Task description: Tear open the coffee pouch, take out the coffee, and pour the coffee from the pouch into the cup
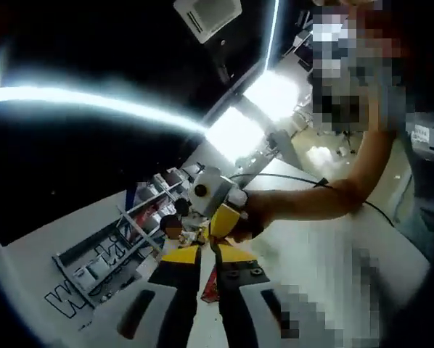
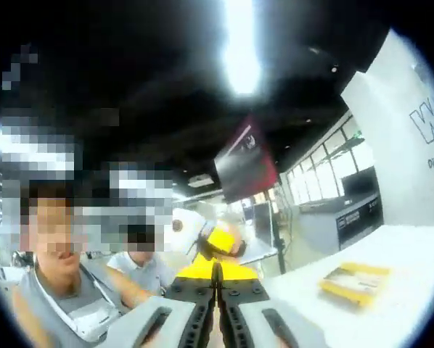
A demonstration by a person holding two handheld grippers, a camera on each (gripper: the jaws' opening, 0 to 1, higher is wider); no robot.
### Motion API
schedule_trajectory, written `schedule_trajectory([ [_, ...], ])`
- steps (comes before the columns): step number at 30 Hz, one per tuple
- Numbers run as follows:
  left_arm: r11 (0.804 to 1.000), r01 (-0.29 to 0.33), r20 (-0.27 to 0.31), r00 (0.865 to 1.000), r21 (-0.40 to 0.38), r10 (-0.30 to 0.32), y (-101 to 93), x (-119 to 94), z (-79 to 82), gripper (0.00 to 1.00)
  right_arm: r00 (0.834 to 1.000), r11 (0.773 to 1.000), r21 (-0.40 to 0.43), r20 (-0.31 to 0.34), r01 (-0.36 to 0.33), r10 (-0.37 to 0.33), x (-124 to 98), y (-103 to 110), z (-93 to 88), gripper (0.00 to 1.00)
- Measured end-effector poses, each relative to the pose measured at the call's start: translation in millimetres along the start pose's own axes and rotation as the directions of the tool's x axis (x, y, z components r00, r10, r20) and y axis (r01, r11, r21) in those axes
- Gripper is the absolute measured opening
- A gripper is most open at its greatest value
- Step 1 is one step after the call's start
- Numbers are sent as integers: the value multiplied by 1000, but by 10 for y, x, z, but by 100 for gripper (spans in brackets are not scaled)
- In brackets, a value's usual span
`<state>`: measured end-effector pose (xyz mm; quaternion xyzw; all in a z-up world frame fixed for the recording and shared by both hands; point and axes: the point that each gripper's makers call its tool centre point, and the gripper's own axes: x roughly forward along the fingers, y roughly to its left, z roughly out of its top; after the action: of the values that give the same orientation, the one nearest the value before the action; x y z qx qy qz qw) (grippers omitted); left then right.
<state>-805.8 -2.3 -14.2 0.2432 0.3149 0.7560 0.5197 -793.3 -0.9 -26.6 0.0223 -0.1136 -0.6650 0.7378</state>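
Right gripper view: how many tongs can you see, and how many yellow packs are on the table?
Tongs: 2, the right tongs and the left tongs
Yellow packs: 1, the yellow pack on the white table
Total: 3

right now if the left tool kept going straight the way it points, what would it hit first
Most likely the right tool: it sits directly ahead of the left tool, tips nearly meeting, with a red coffee pouch pinched between them. Depth is hard to judge through the fisheye, but nothing else appears to lie in between.
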Motion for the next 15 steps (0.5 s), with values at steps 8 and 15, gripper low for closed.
schedule_trajectory([
  [8,1000,27,-34,999,10,-27,-83,51,-54,5,997,998,-36,-57,41,-43,-15,-99,-42,1],
  [15,998,33,-72,997,-59,-37,-114,28,-85,3,996,997,-60,-73,51,-55,-11,-132,-59,1],
])
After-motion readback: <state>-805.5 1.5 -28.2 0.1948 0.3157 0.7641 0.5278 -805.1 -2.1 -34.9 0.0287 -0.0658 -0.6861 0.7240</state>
